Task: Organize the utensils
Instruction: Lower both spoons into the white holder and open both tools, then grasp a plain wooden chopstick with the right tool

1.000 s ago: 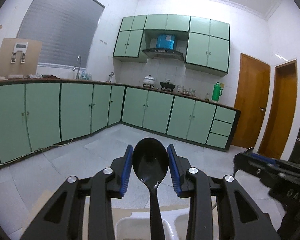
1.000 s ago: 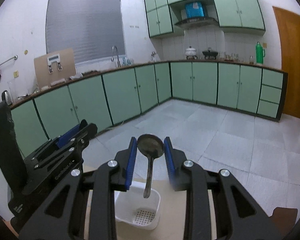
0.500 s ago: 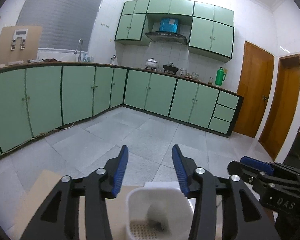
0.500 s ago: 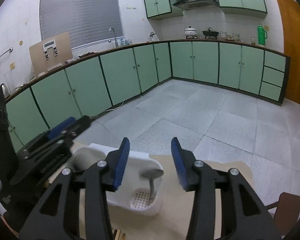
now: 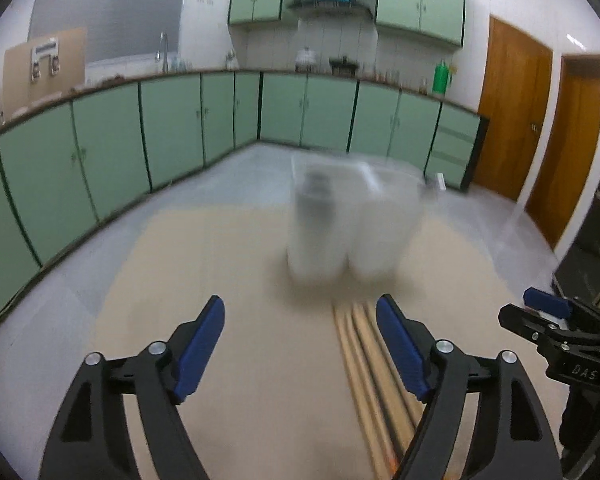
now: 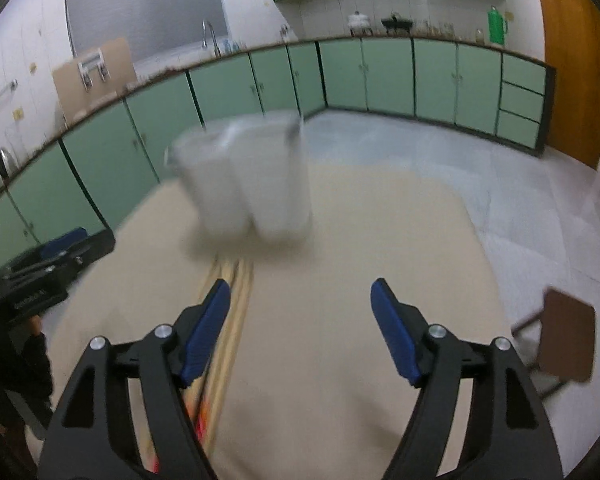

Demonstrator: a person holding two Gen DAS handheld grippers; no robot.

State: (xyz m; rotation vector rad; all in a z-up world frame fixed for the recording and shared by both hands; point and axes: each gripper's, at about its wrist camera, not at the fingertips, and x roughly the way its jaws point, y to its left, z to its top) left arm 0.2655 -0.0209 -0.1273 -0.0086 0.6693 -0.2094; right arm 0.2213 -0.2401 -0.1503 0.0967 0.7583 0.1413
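Note:
A white utensil holder (image 5: 352,216) with two compartments stands on the beige table (image 5: 220,272), blurred by motion; it also shows in the right wrist view (image 6: 248,184). A dark spoon shows faintly through its wall (image 5: 318,188). Several wooden chopsticks (image 5: 372,364) lie on the table in front of the holder, also in the right wrist view (image 6: 224,340). My left gripper (image 5: 300,344) is open and empty, above the table, left of the chopsticks. My right gripper (image 6: 300,328) is open and empty, right of the chopsticks. The right gripper shows in the left view (image 5: 560,332).
Green kitchen cabinets (image 5: 172,128) line the room behind the table. A brown stool (image 6: 564,340) stands off the table's right edge. Wooden doors (image 5: 512,104) are at the far right. The left gripper body shows at the left of the right wrist view (image 6: 48,268).
Both grippers let go of their spoons into the white holder, opened wide, and pulled back and down. The holder now stands farther away and the chopsticks have come into view.

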